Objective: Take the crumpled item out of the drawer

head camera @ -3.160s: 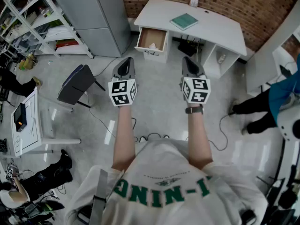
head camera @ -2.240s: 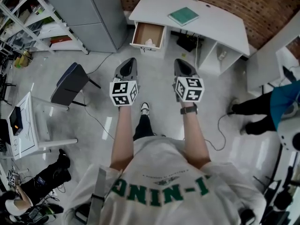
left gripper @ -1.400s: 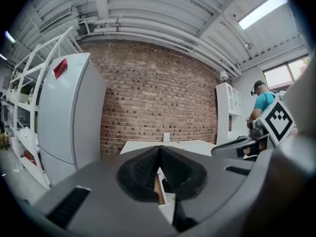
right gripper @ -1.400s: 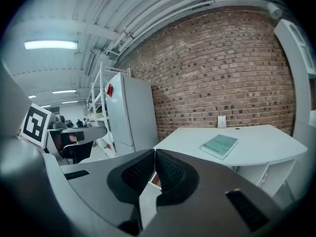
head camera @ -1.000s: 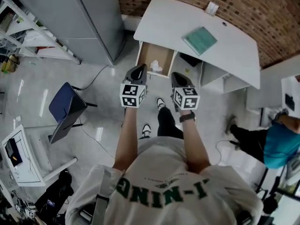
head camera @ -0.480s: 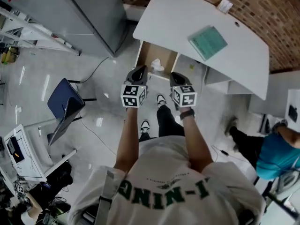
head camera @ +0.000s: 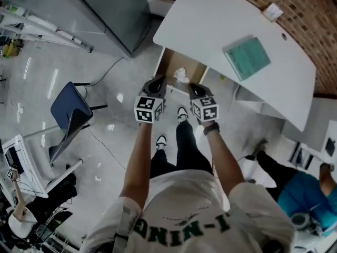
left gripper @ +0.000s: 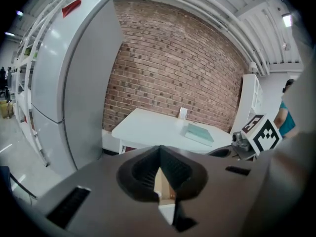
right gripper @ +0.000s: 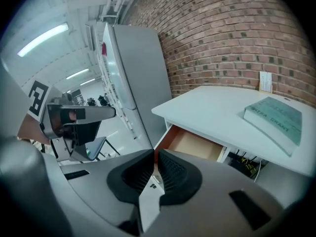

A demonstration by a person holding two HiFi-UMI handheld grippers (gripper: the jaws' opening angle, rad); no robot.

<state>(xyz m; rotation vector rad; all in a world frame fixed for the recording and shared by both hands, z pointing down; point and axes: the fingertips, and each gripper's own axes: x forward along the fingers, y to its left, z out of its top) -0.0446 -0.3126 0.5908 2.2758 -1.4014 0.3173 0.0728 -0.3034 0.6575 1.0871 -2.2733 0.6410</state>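
White and crumpled, the crumpled item (head camera: 181,76) lies inside the open drawer (head camera: 169,66), at the right side of its wooden interior under the edge of the white desk (head camera: 210,20). Compared with the earlier head views, the desk and drawer now sit much closer: the person has walked up to them, and both tools have come down and forward. The tips of the left gripper (head camera: 156,83) and the right gripper (head camera: 194,87) now stand just short of the drawer front. The drawer remains open and the item has not moved. Each gripper view shows its jaws pressed together at the tips with nothing between them, so neither tool is ready to grasp. Judgement: the approach is nearly complete. One gripper, probably the right, must open before it can reach in over the drawer front. Legible writing is scarce. The teal book (right gripper: 276,118) carries pale cover lettering too small to read reliably. The green print on the shirt (head camera: 184,226) appears inverted and partly cut off. The red label (left gripper: 72,7) on the grey cabinet shows no readable text. The marker cubes (head camera: 149,108) bear only black-and-white square patterns.
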